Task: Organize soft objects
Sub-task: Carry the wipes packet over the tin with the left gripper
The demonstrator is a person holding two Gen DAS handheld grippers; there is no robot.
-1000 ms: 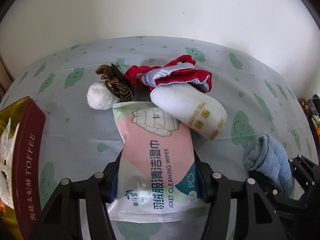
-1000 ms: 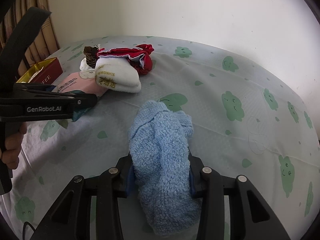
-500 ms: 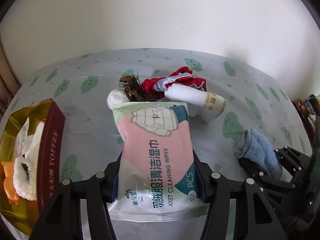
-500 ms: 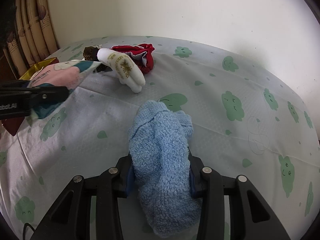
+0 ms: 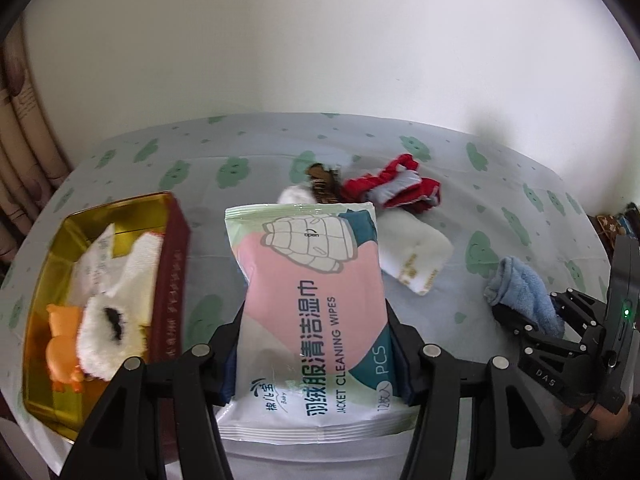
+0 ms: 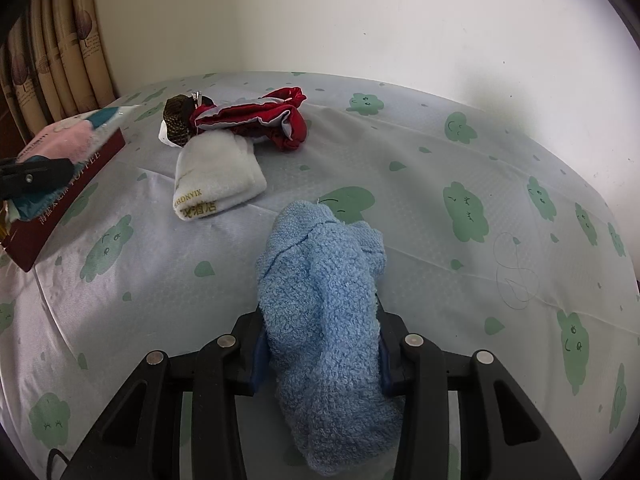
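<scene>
Left wrist view: a flat pink and green soft pack of cleaning wipes (image 5: 316, 312) is pinched across its width by the left gripper (image 5: 318, 354), its long axis running forward along the fingers. It is held above the cloud-printed sheet (image 5: 500, 184), and the open gold and maroon tin (image 5: 120, 216), already stuffed with plush items, lies just to its left, nearest this hand. A rolled blue terry towel (image 6: 324, 320) is clamped by the right gripper (image 6: 320, 354), well apart from the tin
</scene>
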